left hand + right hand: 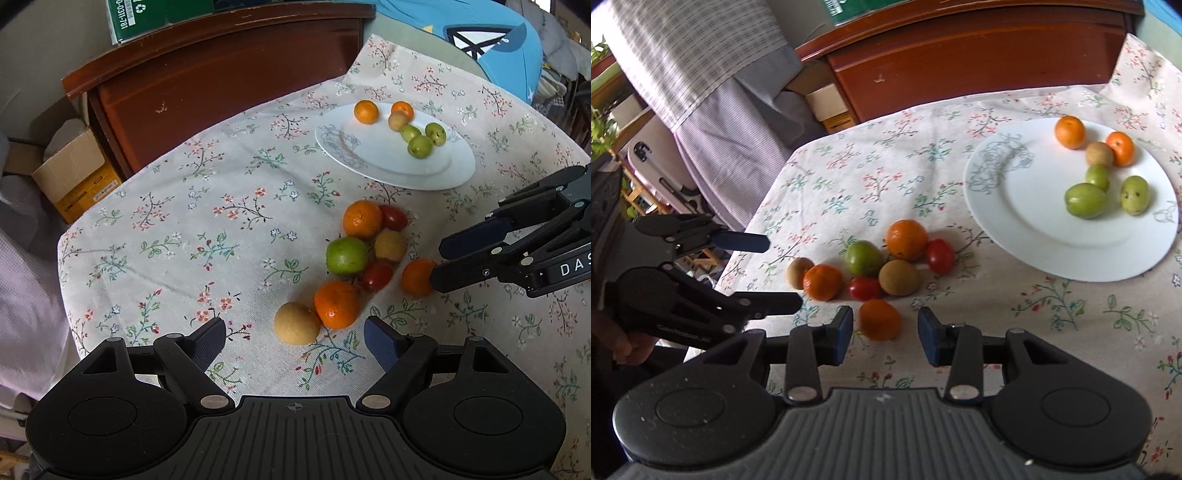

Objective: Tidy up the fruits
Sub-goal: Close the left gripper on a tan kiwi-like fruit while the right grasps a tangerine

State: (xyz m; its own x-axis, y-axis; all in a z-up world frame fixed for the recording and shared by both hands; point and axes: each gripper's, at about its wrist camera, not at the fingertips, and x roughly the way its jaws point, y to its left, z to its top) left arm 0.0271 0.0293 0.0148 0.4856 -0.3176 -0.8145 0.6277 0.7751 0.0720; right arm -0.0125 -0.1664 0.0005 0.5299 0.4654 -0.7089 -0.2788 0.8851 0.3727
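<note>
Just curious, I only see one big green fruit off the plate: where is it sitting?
The green fruit lies on the tablecloth in the loose cluster below the white plate, between an orange and a red tomato.

On the tablecloth point(849, 177) a plate point(1027, 236) sits at the upper right of the right wrist frame, with six fruits gathered on its upper right part. A cluster of fruits point(879, 266) lies on the cloth to the lower left of the plate, apart from it, and one mandarin point(879, 319) lies just below that cluster, between the right gripper's point(885, 334) fingers. The left gripper point(783, 273) is at the left of the cluster, and a wooden headboard point(960, 62) stands behind the cloth along the top.
</note>
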